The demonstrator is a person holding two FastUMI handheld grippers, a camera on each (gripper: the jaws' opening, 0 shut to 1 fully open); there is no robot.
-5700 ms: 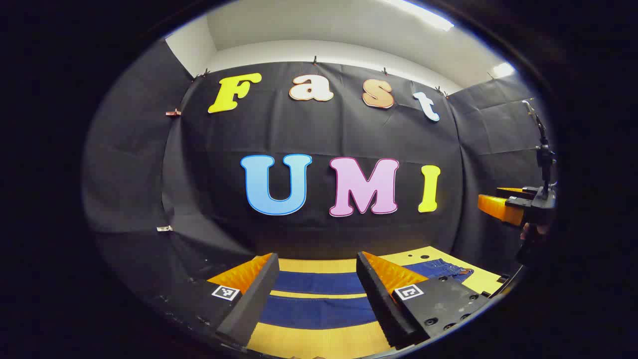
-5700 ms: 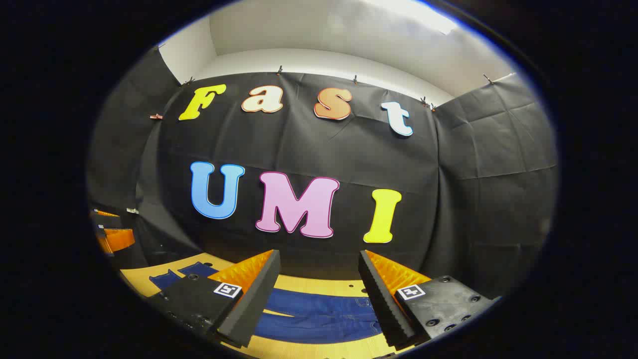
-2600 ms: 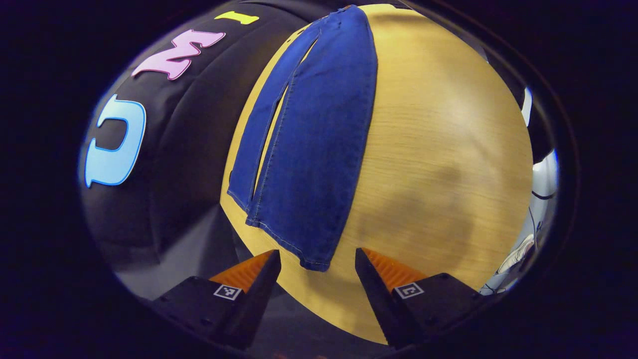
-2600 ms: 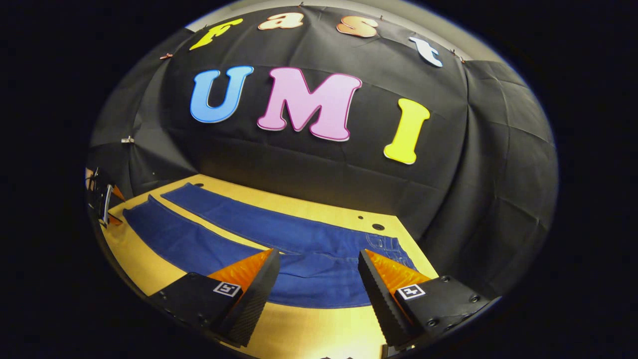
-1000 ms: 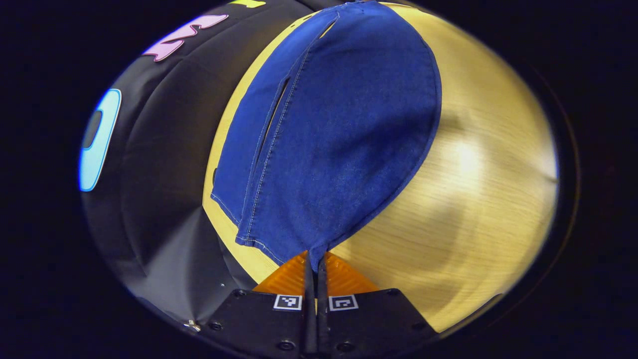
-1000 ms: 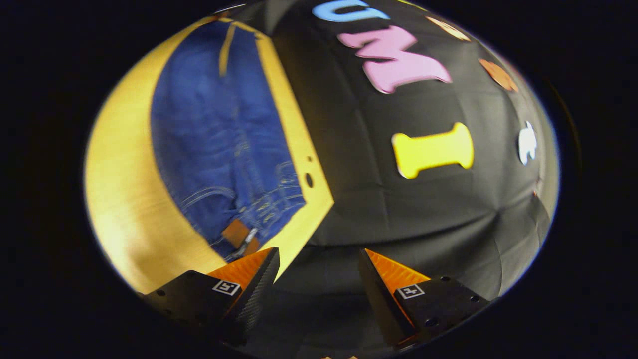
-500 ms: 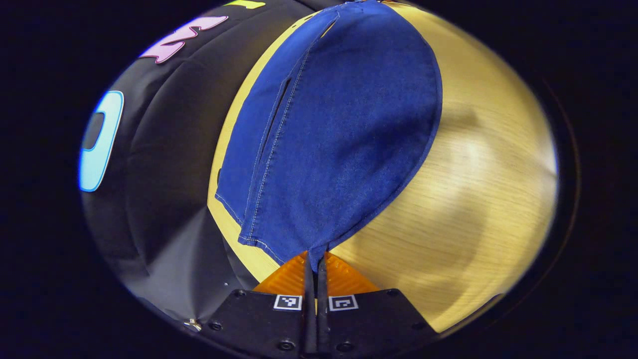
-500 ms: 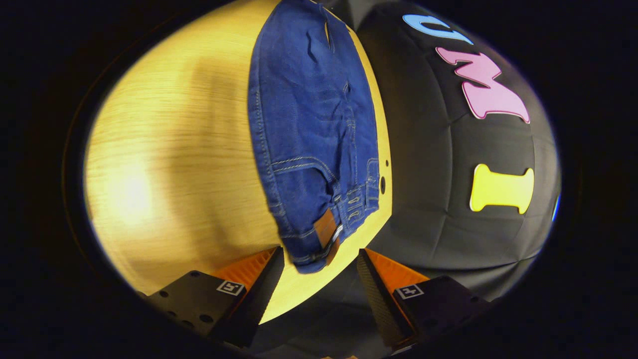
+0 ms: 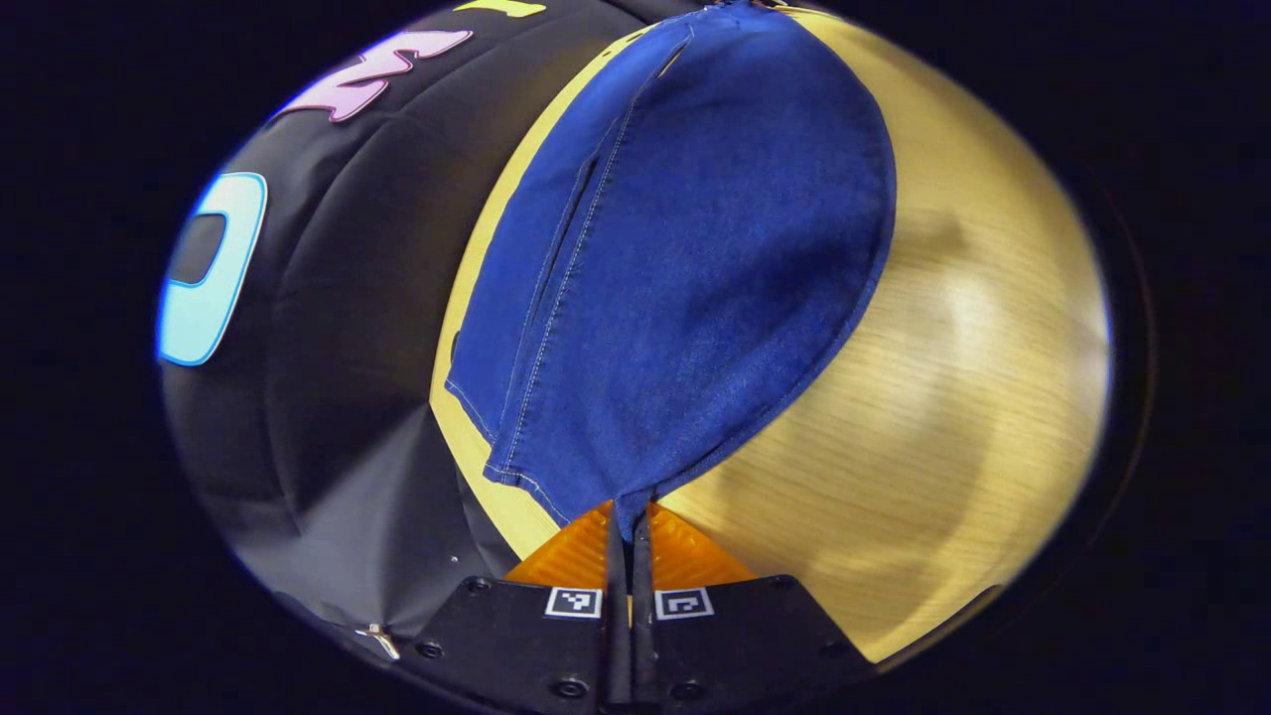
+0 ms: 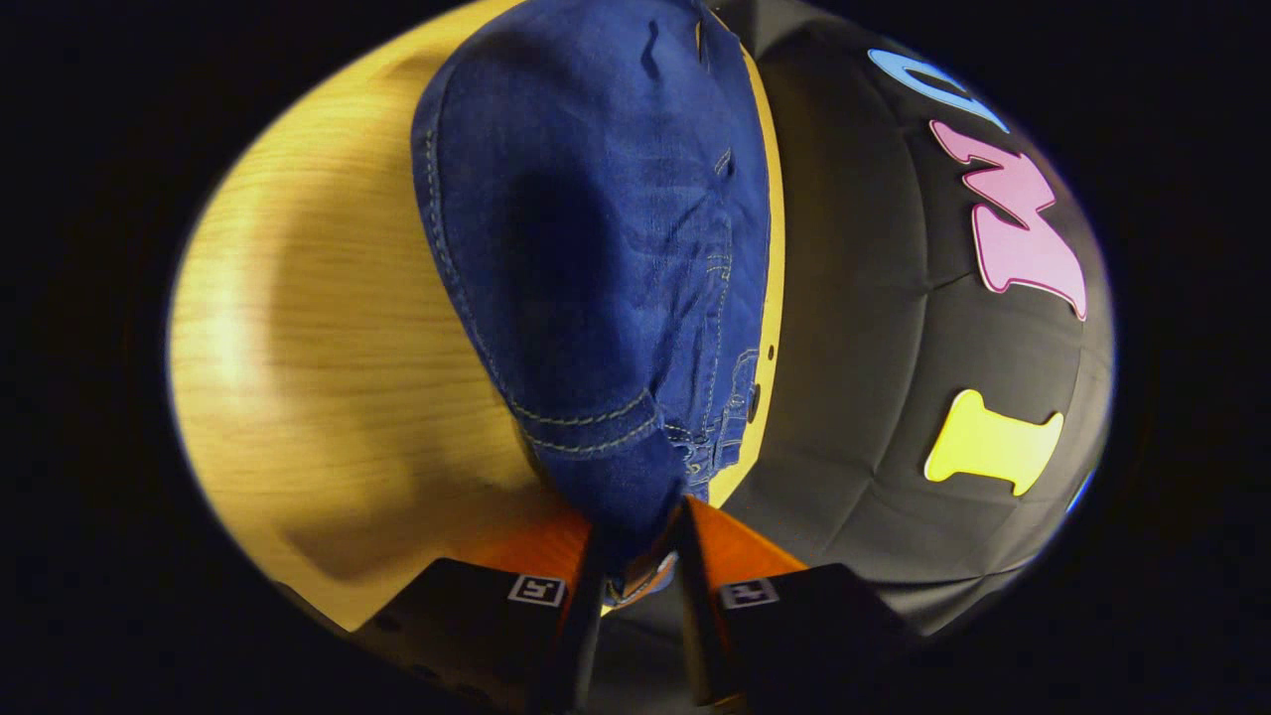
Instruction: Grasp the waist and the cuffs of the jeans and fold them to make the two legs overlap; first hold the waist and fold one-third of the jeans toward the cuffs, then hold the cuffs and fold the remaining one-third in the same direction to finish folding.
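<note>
right gripper view: right tongs (image 10: 635,556) now pinch the jeans (image 10: 596,248) waist; left tongs (image 9: 630,556) still clamp a cuff.

Your left gripper (image 9: 630,526) sits at the bottom of the left gripper view with both fingers pressed together on the hem corner of the dark blue denim jeans (image 9: 685,258). From that pinch the cuff end lifts slightly; the legs run away up the frame, lying on the pale wooden table (image 9: 943,417). A narrow slit between the two legs shows at left.
</note>
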